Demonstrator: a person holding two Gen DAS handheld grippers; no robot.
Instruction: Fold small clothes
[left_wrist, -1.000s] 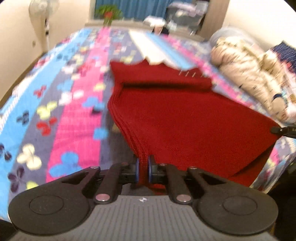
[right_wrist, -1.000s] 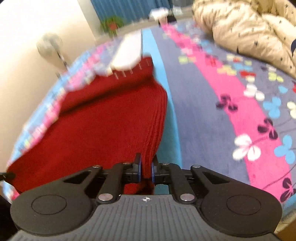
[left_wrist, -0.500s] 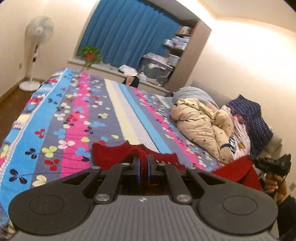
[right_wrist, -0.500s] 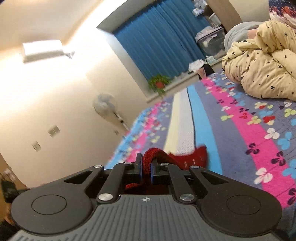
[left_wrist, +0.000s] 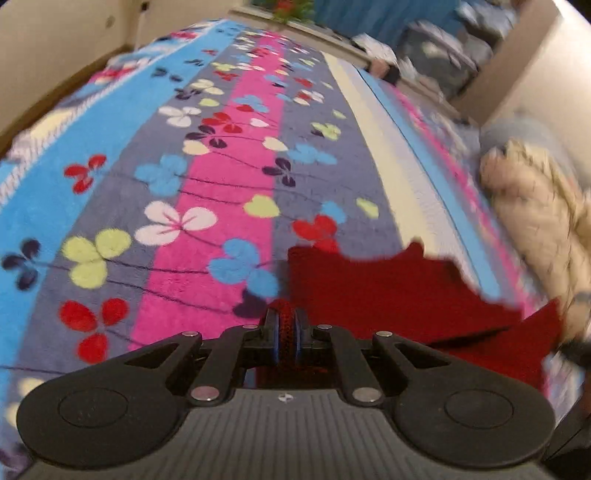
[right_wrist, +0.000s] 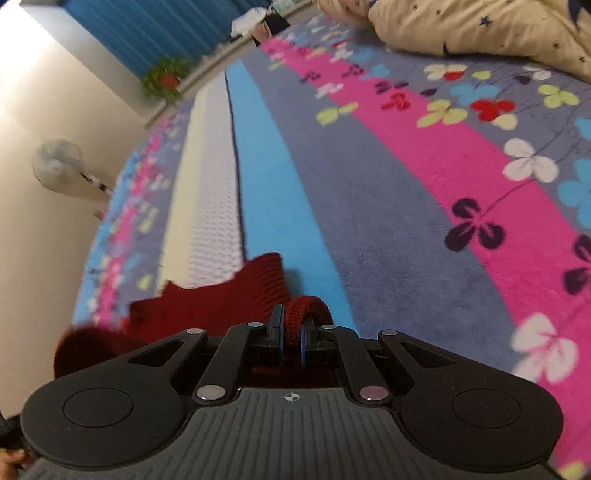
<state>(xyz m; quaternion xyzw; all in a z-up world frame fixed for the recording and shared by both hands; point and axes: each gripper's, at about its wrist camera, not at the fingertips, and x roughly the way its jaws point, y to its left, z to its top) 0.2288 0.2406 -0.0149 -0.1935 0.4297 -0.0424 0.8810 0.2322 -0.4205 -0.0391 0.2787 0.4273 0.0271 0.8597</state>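
Note:
A dark red knitted sweater (left_wrist: 399, 295) lies partly on the striped flowered bedspread (left_wrist: 207, 177). My left gripper (left_wrist: 286, 328) is shut on a bunched edge of the sweater, low over the bed. The cloth spreads to the right of the fingers. In the right wrist view my right gripper (right_wrist: 291, 330) is shut on another edge of the same sweater (right_wrist: 207, 310), which spreads to the left of it. The part of the sweater under both grippers is hidden.
The bedspread (right_wrist: 369, 192) stretches ahead in both views. A cream star-print quilt (left_wrist: 543, 229) is heaped on the right side of the bed, and shows in the right wrist view (right_wrist: 480, 29). A standing fan (right_wrist: 59, 162) and a potted plant (right_wrist: 166, 75) stand beyond the bed.
Both grippers lifted the sweater's edge high, then swung forward and down over the bed. The sweater now lies shorter, with the held edges near its far part.

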